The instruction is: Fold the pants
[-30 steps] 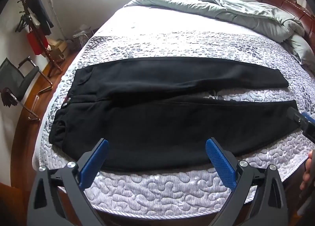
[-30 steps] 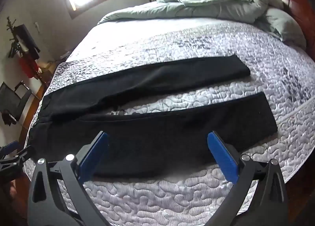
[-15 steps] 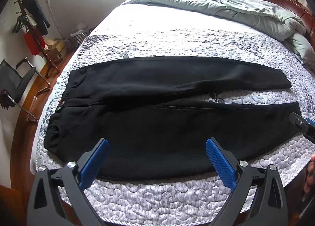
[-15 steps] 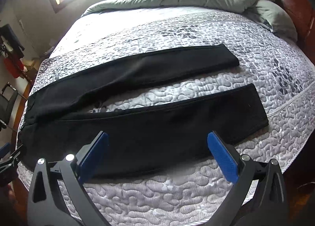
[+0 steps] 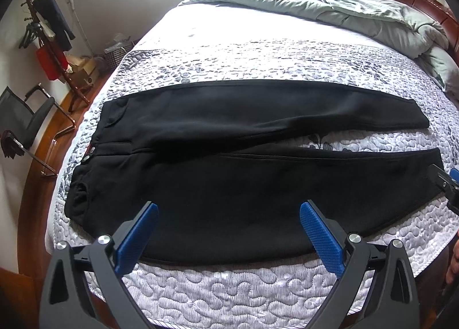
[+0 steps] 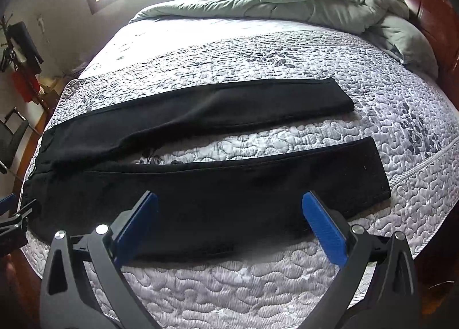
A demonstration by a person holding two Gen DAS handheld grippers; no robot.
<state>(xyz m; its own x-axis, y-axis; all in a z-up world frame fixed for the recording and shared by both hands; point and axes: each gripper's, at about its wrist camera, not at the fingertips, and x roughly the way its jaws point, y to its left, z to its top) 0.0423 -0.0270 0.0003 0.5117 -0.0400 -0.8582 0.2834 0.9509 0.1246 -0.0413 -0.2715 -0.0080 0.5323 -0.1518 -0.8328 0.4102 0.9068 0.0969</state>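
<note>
Pants (image 5: 229,185), black and unfolded, lie flat across the quilted bedspread (image 5: 229,294), waistband toward the left end and both legs running rightward with a narrow wedge of quilt showing between them. That spread-out lay probably suits a first fold, one leg carried over onto the other. The left gripper (image 5: 228,238) hangs above the near leg close to the hip, jaws spread wide and holding nothing; the right gripper (image 6: 229,227) hangs likewise above the same leg nearer the cuff, jaws also wide apart and empty. Neither touches the cloth as far as I can judge. A rumpled grey-green duvet (image 6: 315,2) is heaped at the far side against the wooden headboard (image 6: 424,13), well apart from the pants. Beyond the bed's left edge stand a chair (image 5: 23,122) and a coat rack (image 5: 48,42). Nothing lies on the pants or blocks the fold.
</note>
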